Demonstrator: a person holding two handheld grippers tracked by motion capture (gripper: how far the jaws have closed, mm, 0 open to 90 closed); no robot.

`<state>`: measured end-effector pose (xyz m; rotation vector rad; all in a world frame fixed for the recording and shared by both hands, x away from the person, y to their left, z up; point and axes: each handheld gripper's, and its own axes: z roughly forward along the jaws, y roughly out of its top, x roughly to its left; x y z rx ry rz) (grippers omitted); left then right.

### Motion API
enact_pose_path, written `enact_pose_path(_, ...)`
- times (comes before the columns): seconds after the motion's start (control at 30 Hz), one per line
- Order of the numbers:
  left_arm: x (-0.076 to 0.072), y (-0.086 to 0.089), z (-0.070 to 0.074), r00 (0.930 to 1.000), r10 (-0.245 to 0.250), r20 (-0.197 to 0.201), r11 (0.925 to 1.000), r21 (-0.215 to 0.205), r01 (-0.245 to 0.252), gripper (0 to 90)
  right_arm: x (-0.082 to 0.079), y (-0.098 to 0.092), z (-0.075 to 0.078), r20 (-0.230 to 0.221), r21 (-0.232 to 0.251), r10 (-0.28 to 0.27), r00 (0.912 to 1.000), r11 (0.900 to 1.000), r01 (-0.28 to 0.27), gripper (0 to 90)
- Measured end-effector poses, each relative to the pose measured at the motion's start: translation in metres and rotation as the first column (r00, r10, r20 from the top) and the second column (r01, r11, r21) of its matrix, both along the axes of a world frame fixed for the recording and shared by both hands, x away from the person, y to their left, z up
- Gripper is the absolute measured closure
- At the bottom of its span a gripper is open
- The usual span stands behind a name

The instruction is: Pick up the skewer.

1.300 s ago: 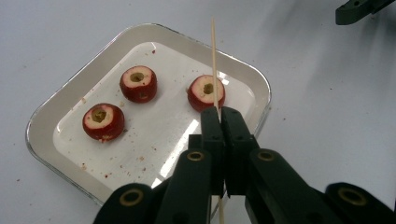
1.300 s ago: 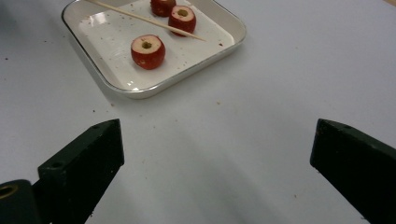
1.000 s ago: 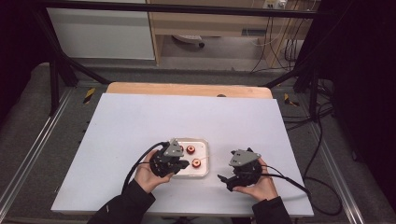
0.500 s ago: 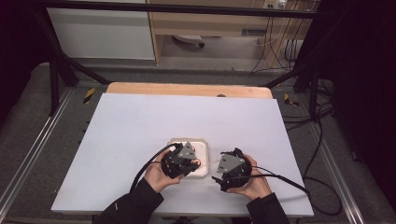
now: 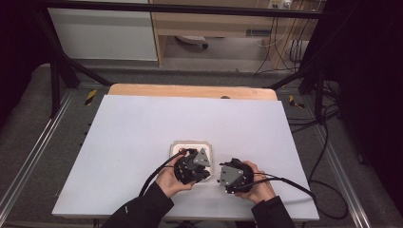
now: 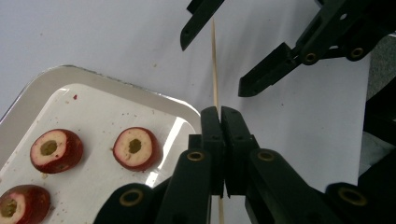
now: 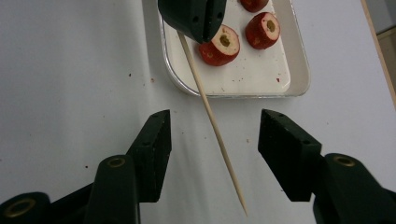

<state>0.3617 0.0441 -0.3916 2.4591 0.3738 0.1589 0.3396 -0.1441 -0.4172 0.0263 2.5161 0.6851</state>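
A: How are the hands posed?

B: In the high view both forearms are seen coming in from 6 o'clock, side by side at the near edge of the worktop [image 5: 142, 128]. The left tool [image 5: 202, 164] is held over the near right corner of the white tray [image 5: 178, 145], turned toward 2 o'clock. The right tool [image 5: 222, 176] is held just beside it, at its 4 o'clock, turned toward 9 o'clock, so the two are faced toward each other.

A: And the state of each tool?

B: The left tool [image 6: 220, 114] is pressed together on a thin wooden skewer [image 6: 215, 65]. The right tool [image 7: 212, 133] is spread about halfway; its jaws have just been closing, with the skewer [image 7: 215, 123] lying between them but touched by neither pad.

A: Where is the skewer, and which way is it pointed?

B: It is carried above the worktop, just off the tray's edge, between the two tools. In the right gripper view its long axis is run from 11 o'clock, where it is pinched, down to 5 o'clock, where the free tip is shown. In the left gripper view it is stood nearly along 12 to 6 o'clock. Red fruit slices [image 6: 136, 148] are laid cut face up in the tray.
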Motion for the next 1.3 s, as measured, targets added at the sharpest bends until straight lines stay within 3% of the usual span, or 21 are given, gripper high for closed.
enact_pose_path(0.23,-0.0015,-0.0043,-0.001,1.0,-0.008,-0.006,1.0,0.001,0.008,88.6,-0.0002,0.001,-0.0044,0.018,-0.045,0.059,0.9981,0.997,-0.058,59.4)
enact_pose_path(0.37,-0.0012,-0.0043,-0.0014,0.9998,-0.015,-0.011,0.9998,0.01,0.015,88.6,0.0003,0.0011,-0.0055,0.066,-0.099,0.112,0.9915,0.99,-0.105,65.5)
enact_pose_path(0.53,-0.002,-0.0055,-0.0034,0.9996,-0.023,-0.017,0.9996,0.013,0.023,88.6,-0.0015,0.0012,-0.0077,0.09,-0.143,0.165,0.9822,0.978,-0.151,75.7)
enact_pose_path(0.83,-0.0022,-0.0062,-0.006,0.9995,-0.023,-0.022,0.9996,0.013,0.023,88.6,-0.0029,0.001,-0.0094,0.095,-0.186,0.204,0.9742,0.965,-0.184,87.4)
enact_pose_path(1.13,-0.001,-0.0053,-0.0071,0.9993,-0.022,-0.031,0.9997,0.012,0.022,87.9,-0.0041,0.0012,-0.0097,0.089,-0.205,0.218,0.9719,0.959,-0.196,88.6)
enact_pose_path(1.17,-0.0002,-0.0045,-0.0063,0.9993,-0.019,-0.032,0.9995,0.023,0.02,87.4,-0.0042,0.0012,-0.0089,0.097,-0.214,0.224,0.9697,0.956,-0.2,88.7)
enact_pose_path(1.23,0.0014,-0.0038,-0.0046,0.9992,0.006,-0.038,0.9983,0.059,-0.004,77.3,-0.0047,0.0012,-0.0079,0.105,-0.216,0.218,0.9704,0.957,-0.192,88.6)
enact_pose_path(1.3,0.0031,-0.0028,-0.003,0.9986,0.01,-0.052,0.9967,0.081,-0.005,77.3,-0.0046,0.0014,-0.007,0.123,-0.233,0.215,0.9688,0.955,-0.182,88.6)
